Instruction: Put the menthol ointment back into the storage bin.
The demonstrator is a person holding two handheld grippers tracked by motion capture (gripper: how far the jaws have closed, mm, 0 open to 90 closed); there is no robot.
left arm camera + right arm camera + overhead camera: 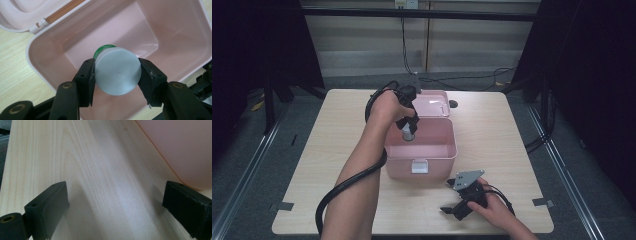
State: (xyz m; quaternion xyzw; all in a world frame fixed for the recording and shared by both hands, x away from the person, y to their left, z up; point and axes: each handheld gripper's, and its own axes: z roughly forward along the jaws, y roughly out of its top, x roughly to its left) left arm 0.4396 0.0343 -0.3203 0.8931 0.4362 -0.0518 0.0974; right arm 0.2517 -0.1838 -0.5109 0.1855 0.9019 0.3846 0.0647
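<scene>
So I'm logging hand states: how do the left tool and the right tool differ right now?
The left tool is shut on a white-capped bottle, its jaws pressed to the cap's sides; the right tool stands open with nothing between its jaws. The left tool hangs over the open pink box, pointing down into it; the right tool rests low on the wooden table beside the box. Both have black jaws.

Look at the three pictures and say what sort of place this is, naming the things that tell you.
Probably a lab or studio set up for recording, not a home. A lone wooden table stands between dark curtains, cables trail across the floor behind it, and a metal rail runs alongside.
</scene>
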